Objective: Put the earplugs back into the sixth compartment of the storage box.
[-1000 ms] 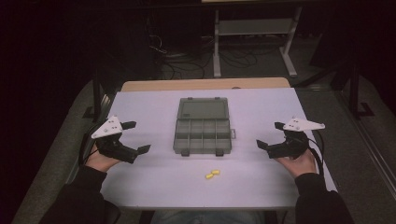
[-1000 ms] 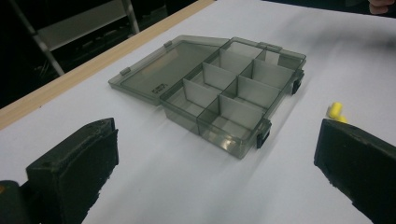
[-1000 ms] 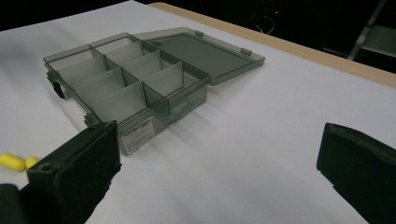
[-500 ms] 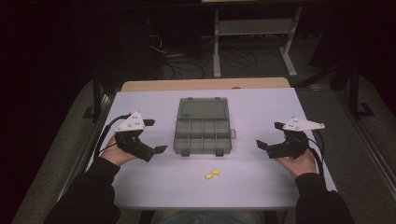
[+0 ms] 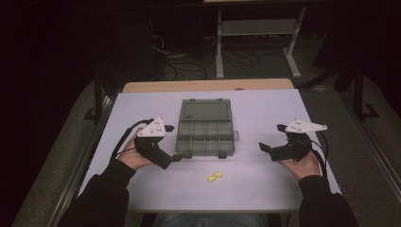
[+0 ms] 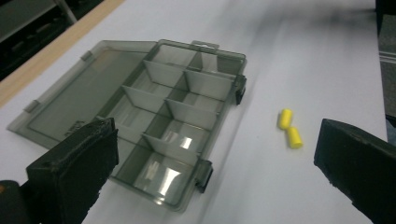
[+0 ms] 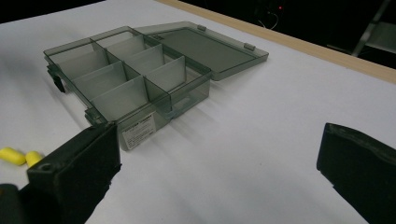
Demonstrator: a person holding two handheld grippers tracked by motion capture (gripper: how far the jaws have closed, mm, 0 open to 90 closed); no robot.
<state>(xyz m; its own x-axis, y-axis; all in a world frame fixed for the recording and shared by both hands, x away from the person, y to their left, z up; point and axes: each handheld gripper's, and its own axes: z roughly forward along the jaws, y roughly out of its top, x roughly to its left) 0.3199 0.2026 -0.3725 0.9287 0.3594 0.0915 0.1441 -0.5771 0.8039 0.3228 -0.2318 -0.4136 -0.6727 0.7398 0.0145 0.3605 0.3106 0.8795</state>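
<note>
Earplugs (image 5: 215,177) end to end, slanting up-right, near open organizer box (image 5: 206,137); both grippers' fingers spread.

organizer box (image 5: 206,128): smoky translucent grey | earplugs (image 5: 215,177): yellow | table (image 5: 265,179): pale lavender-white | jaws: black

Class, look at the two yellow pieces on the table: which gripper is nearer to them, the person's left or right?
Left. The left gripper sits just left of the yellow pieces, by the organiser box; the right gripper is farther off to their right.
</note>
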